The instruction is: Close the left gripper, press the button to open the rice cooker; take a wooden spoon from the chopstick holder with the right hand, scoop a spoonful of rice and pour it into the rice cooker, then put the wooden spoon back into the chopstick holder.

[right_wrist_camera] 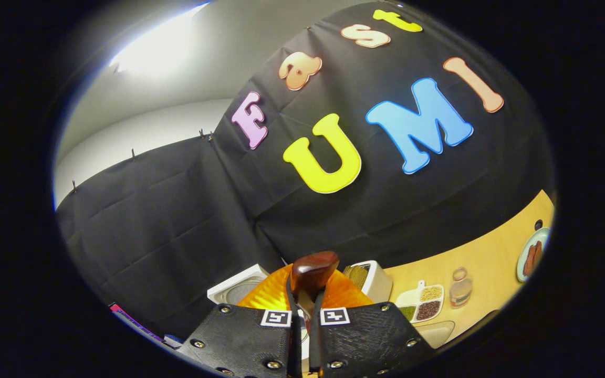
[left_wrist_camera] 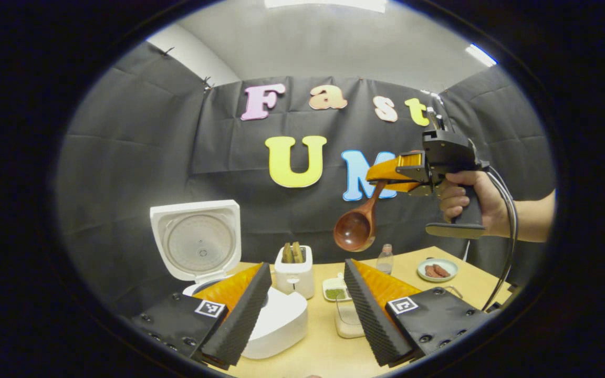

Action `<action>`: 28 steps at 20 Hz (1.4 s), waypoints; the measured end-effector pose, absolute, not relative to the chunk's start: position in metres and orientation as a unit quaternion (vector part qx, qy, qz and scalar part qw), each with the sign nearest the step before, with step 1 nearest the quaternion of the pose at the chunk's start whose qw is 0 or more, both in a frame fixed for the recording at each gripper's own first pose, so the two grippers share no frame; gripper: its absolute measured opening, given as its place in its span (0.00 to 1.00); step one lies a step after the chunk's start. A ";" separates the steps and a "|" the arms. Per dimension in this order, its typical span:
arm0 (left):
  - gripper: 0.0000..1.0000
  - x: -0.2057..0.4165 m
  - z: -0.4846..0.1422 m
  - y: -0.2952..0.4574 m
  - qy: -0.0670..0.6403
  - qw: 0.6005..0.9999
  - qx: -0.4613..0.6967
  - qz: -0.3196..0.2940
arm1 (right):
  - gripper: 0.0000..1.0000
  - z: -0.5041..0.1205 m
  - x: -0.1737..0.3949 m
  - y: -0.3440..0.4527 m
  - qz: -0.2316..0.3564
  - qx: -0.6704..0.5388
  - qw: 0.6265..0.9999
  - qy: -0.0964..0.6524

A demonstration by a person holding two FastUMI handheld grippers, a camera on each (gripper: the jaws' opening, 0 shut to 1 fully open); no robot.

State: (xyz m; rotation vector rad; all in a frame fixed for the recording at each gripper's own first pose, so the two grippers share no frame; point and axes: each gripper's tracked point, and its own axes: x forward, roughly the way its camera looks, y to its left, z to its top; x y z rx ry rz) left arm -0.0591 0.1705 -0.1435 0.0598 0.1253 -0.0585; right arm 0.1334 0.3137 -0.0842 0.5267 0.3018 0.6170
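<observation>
Left gripper view: left hand-held gripper (left_wrist_camera: 306,310), near, jaws spread wide, ridged foam pads (left_wrist_camera: 239,315), nothing between them. Beyond it, rice cooker (left_wrist_camera: 276,320), white, rounded, smooth plastic; lid (left_wrist_camera: 197,239) upright and open, circular ribbed inner plate facing the camera. Chopstick holder (left_wrist_camera: 294,275), white, boxy, far centre of the worktop (left_wrist_camera: 329,346), pale wood grain. Clear container (left_wrist_camera: 347,317), near centre, contents not discernible. Small bottle (left_wrist_camera: 385,260) and plate (left_wrist_camera: 438,269) of reddish pieces, far right. Above the worktop, a person's hand (left_wrist_camera: 470,202) grips the right hand-held gripper (left_wrist_camera: 381,176), clenched on the handle of the wooden spoon (left_wrist_camera: 357,226); bowl hangs downward, glossy reddish-brown, round, deep.

Right gripper view: right hand-held gripper (right_wrist_camera: 302,320), fingers pressed together on the wooden spoon (right_wrist_camera: 313,273), handle end rounded, dark and polished. Below, divided dish (right_wrist_camera: 422,303) of assorted grains, right of the chopstick holder (right_wrist_camera: 373,281).
</observation>
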 end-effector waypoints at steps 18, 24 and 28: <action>0.92 -0.041 -0.137 0.057 0.053 0.995 0.050 -0.074 | 0.06 -0.108 0.102 0.112 0.167 0.209 0.955 0.130; 0.92 -0.046 -0.125 0.044 0.049 0.995 0.053 -0.064 | 0.06 -0.146 0.088 0.065 0.092 0.205 0.962 0.155; 0.92 -0.053 -0.121 0.037 0.049 0.995 0.057 -0.062 | 0.06 -0.186 0.081 0.047 0.065 0.185 0.963 0.185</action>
